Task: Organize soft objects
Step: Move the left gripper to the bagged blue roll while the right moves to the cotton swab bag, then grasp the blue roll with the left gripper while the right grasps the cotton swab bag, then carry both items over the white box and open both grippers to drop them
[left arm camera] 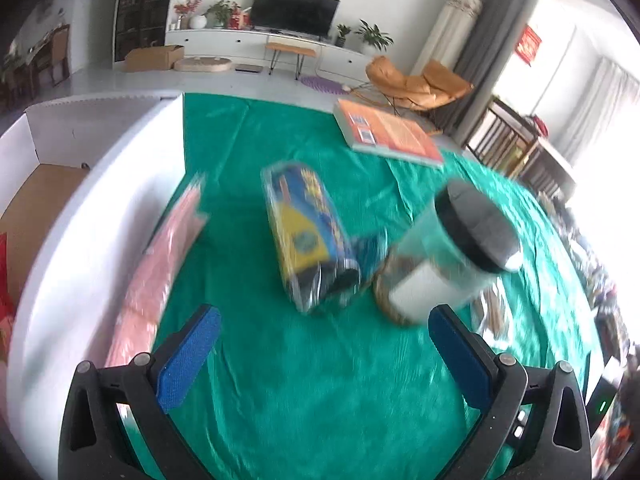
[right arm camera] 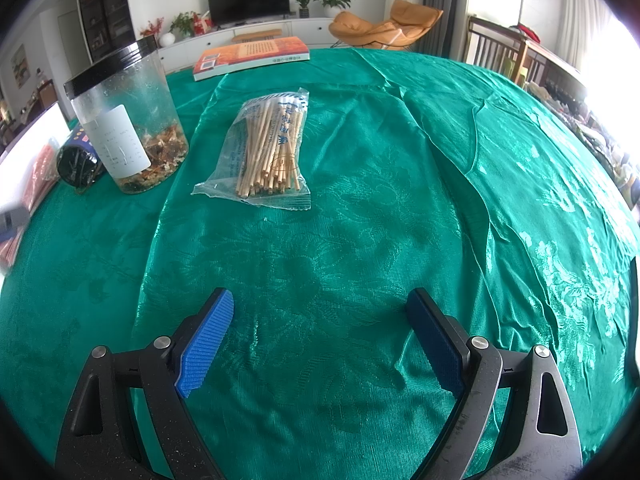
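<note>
Both hand-held grippers are seen with jaws spread wide and nothing between them; the left gripper point(left arm camera: 324, 344) hangs over the green tablecloth point(left arm camera: 320, 380) short of the blue-and-yellow plastic-wrapped roll point(left arm camera: 308, 236), while the right gripper point(right arm camera: 320, 340) is held low over bare cloth, well short of the bag of wooden sticks point(right arm camera: 268, 148); the left view is blurred, so fine detail there cannot be told

Taking the clear jar with a black lid point(left arm camera: 452, 256) as landmark: the wrapped roll lies on its side touching or just beside the jar's base, on the side toward the white box point(left arm camera: 92, 216); the pink soft package point(left arm camera: 160, 264) lies farther that way, against the box's outer wall; the sticks lie on the jar's other side, near it; the orange book point(left arm camera: 388, 132) rests beyond it, near the table's far edge

The box is judged to be the collecting place, its open top facing up; the pink package, pliable and close to the wall, is probably the easiest next pick for the left gripper, the jar and book being rigid and likely left alone
</note>
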